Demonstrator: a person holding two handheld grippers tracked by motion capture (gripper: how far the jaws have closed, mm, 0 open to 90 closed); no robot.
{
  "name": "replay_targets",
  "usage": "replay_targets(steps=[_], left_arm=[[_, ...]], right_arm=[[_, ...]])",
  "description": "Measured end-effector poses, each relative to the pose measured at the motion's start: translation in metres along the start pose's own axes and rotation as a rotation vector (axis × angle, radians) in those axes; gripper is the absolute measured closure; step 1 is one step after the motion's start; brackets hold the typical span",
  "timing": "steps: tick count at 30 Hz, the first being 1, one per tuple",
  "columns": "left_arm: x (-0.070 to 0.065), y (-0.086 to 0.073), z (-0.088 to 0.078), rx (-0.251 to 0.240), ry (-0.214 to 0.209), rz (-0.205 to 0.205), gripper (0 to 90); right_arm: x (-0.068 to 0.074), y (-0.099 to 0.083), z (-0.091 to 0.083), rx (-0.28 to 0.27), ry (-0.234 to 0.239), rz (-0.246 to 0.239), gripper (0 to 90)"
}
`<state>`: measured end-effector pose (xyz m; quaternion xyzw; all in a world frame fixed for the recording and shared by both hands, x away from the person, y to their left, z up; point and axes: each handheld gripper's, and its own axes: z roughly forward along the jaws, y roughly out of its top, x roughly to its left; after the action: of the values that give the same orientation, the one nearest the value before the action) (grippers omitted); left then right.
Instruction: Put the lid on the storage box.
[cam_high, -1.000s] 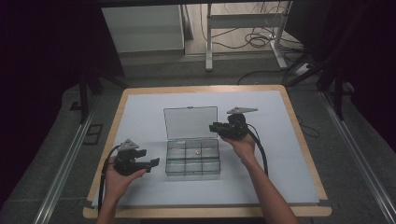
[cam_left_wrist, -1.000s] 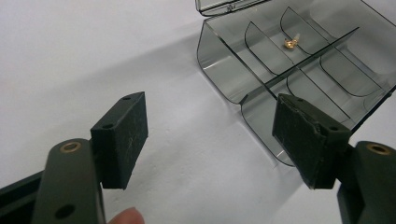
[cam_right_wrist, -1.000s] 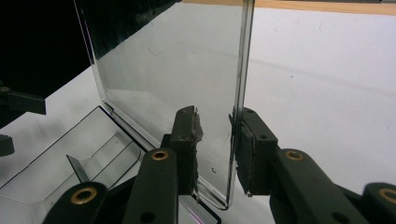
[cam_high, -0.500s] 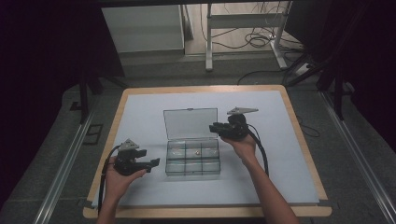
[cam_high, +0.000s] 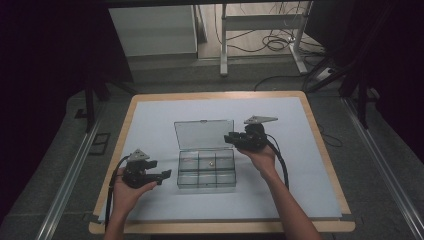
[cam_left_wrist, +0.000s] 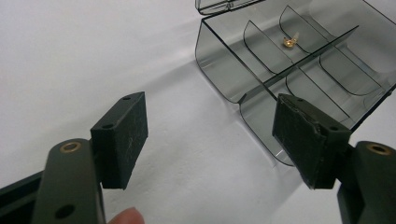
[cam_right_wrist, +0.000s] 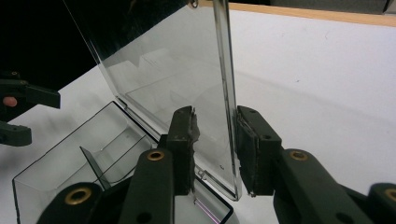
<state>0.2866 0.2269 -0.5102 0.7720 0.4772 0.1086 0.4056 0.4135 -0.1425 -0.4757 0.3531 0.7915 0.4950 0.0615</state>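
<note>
At frame centre sits a clear smoky plastic compartment box (cam_high: 206, 168); the right gripper (cam_right_wrist: 215, 140), jaws just easing apart, straddles its upright lid (cam_right_wrist: 163, 70), while the left gripper (cam_high: 162, 175) rests spread at lower left.

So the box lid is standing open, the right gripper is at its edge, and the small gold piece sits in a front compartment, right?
Not quite: the gold piece sits in the back row's middle compartment of the box, as the high view shows. The lid is open, with the right gripper at its edge.

Grey floor (cam_high: 380, 200), white cabinet (cam_high: 152, 30) and cables (cam_high: 272, 42) beyond wood-edged table (cam_high: 220, 95).
</note>
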Motion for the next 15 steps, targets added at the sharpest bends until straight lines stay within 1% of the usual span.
replay_targets(steps=[8,15], left_arm=[[-0.0007,0.0,0.0008,0.003,-0.001,-0.001,27.0],[-0.001,0.0001,0.0016,0.004,-0.006,-0.001,26.9]], right_arm=[[0.0014,-0.0019,-0.0024,-0.003,0.015,-0.002,64.8],[0.0037,-0.0032,-0.0039,-0.003,0.015,-0.008,63.8]])
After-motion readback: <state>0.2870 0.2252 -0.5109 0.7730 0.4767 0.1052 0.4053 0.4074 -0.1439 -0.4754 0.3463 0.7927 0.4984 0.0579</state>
